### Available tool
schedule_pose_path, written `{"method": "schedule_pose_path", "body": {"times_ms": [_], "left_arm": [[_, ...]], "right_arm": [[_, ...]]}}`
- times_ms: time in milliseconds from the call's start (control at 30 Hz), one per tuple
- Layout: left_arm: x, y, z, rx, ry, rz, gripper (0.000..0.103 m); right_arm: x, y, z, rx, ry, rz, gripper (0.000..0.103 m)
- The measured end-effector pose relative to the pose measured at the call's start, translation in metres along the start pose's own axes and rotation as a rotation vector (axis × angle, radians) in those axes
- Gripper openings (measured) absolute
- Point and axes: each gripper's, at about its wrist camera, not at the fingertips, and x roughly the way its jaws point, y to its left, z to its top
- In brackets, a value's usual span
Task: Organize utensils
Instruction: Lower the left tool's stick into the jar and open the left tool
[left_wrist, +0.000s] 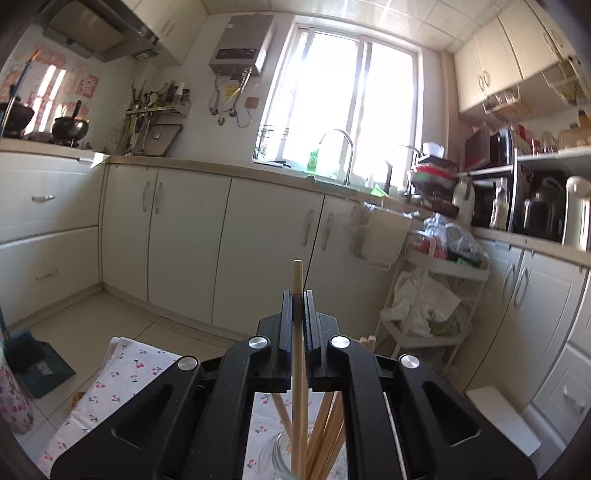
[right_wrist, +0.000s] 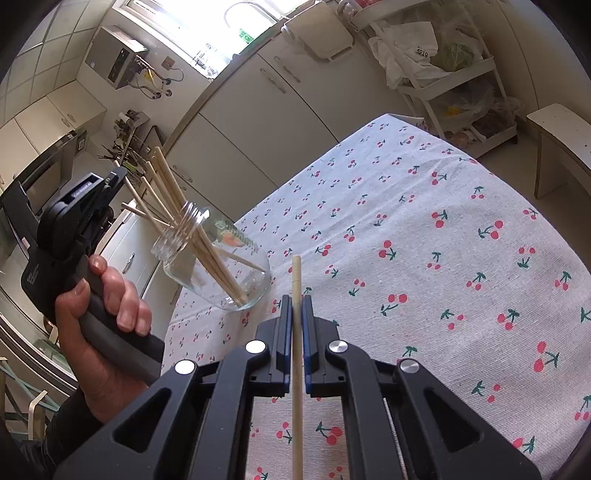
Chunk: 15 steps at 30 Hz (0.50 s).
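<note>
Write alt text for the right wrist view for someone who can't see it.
The right claw grips a wooden chopstick over a cherry-print tablecloth. To its left, a hand holds the other claw beside a glass jar of chopsticks.

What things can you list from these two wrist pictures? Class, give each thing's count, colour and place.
clear glass jar: one, transparent, on the cloth's left part
pale wooden chopsticks in the jar: several, tan, leaning out of its mouth
single chopstick in left fingers: one, tan, upright above the jar
single chopstick in right fingers: one, tan, over the cloth
white cherry-print tablecloth: one, red and green print, covering the table
white tiered trolley: one, by the cabinets
left gripper: black, shut on a chopstick
right gripper: black, shut on a chopstick
left hand: gripping the handle
</note>
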Motion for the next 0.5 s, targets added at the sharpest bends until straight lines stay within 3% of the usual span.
{"method": "schedule_pose_path", "body": {"times_ms": [133,367,500], "left_arm": [[-0.007,-0.002,-0.008,0.022,0.036,0.002,0.009],[-0.037,-0.001,-0.012,0.044,0.050,0.003,0.040],[-0.067,0.010,-0.012,0.037,0.044,0.029,0.051]], "right_arm": [[0.000,0.000,0.000,0.001,-0.001,-0.001,0.006],[0.000,0.000,0.000,-0.004,-0.001,-0.005,0.006],[0.000,0.002,-0.001,-0.015,0.002,-0.009,0.006]]}}
